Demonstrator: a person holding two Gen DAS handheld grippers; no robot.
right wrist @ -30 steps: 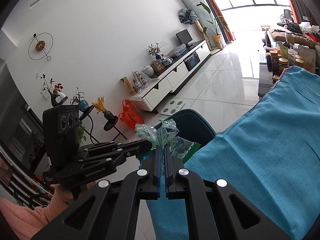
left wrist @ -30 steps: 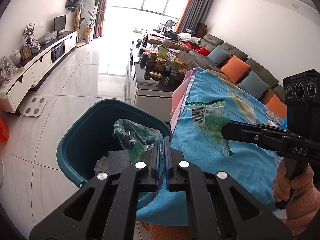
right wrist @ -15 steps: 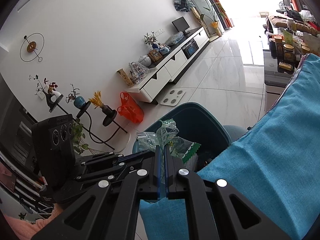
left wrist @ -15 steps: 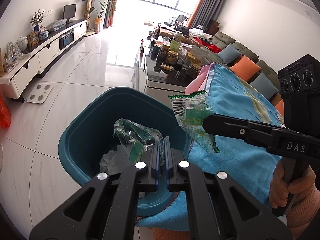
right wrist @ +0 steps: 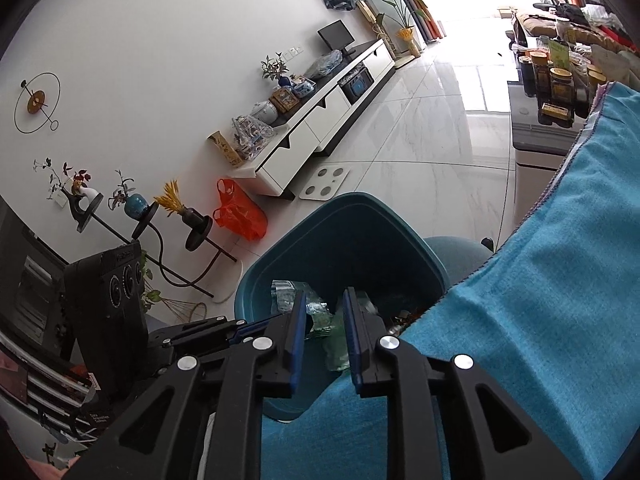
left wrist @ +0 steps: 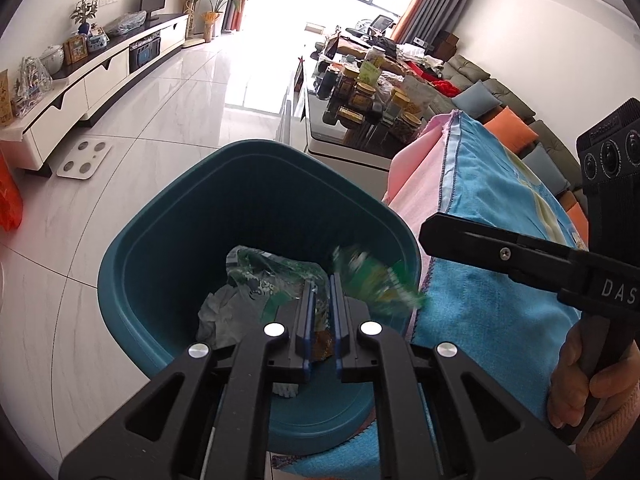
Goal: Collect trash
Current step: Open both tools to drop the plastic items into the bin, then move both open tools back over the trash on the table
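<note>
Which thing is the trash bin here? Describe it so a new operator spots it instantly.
Find the table draped in a blue cloth; the trash bin stands on the white tiled floor right against its edge. It is a dark teal plastic tub with rounded corners, open-topped, with green wrappers and crumpled paper inside. Nothing else nearby is teal or hollow.

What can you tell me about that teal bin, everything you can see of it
The teal bin is a smooth, plastic-looking tub with rounded corners, a rolled rim and faint ribbing inside. It stands upright on the white tiled floor, close against the blue cloth draped beside it. Inside lie crumpled grey paper, a clear green-printed bag and a blurred green wrapper. Both grippers hover above its opening.
</note>
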